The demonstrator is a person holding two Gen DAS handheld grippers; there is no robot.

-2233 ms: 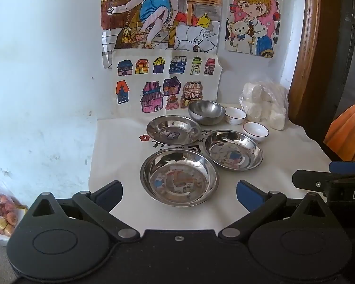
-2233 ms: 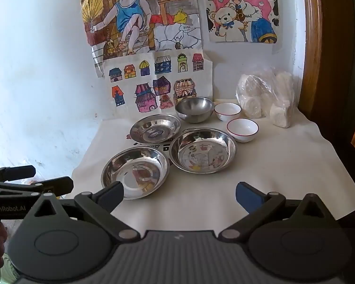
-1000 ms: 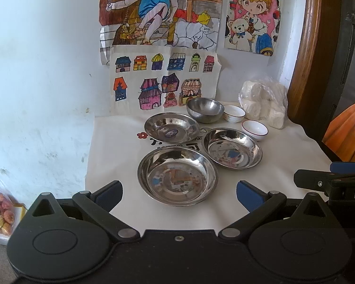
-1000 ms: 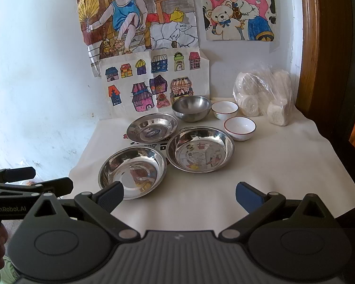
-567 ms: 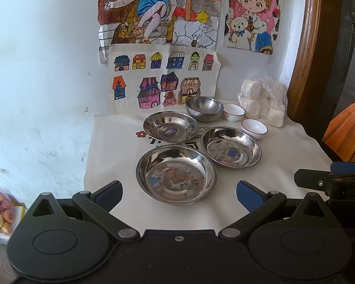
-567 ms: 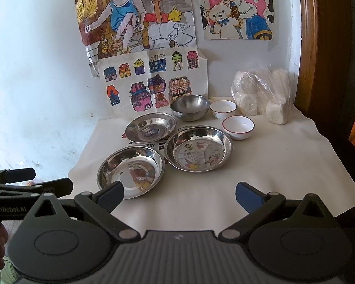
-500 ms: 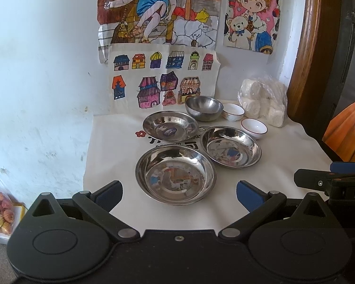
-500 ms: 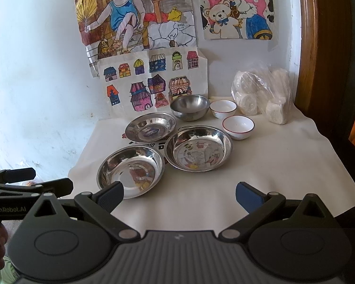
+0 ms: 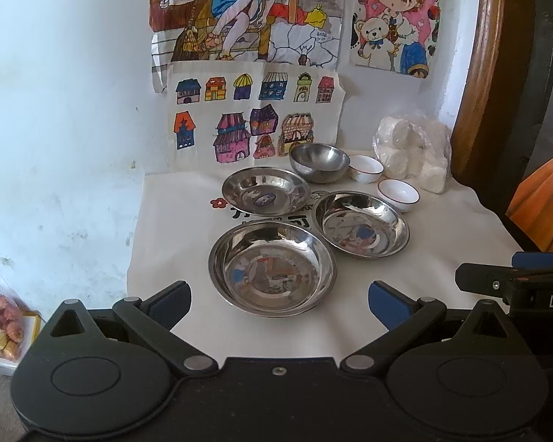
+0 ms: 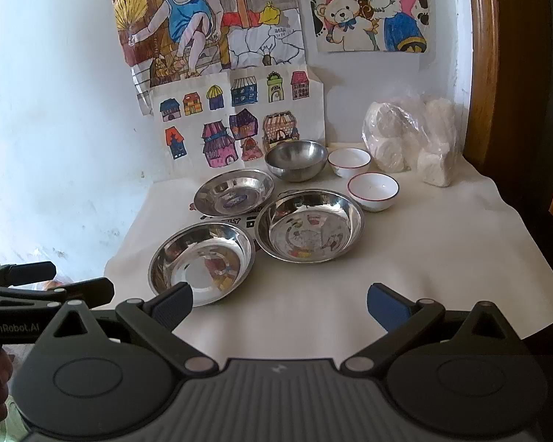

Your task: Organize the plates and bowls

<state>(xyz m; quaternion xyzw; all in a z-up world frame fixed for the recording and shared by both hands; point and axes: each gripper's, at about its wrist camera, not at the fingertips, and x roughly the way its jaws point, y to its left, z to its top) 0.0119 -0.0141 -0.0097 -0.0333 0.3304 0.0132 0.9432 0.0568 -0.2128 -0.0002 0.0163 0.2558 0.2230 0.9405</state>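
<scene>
Three steel plates lie on a white cloth: a near one point(image 9: 272, 267) point(image 10: 201, 259), a right one point(image 9: 361, 223) point(image 10: 309, 224) and a far one point(image 9: 265, 191) point(image 10: 234, 191). Behind them stand a steel bowl point(image 9: 319, 162) point(image 10: 296, 159) and two white bowls with red rims, one farther point(image 9: 365, 168) point(image 10: 349, 162) and one nearer point(image 9: 398, 194) point(image 10: 373, 190). My left gripper point(image 9: 279, 296) hangs open just short of the near plate. My right gripper point(image 10: 279, 302) is open over bare cloth, in front of the right plate. Neither holds anything.
A clear bag of white lumps point(image 9: 413, 153) point(image 10: 411, 140) sits at the back right by a wooden frame point(image 10: 483, 66). Children's drawings point(image 10: 239, 110) cover the wall. A bag of small round sweets point(image 9: 0, 328) lies low on the left. The cloth point(image 10: 442, 250) drops off at its right edge.
Both views have shifted very slightly, with the dishes drifting a little left and up in the views. Both grippers stay open, and no dish has moved.
</scene>
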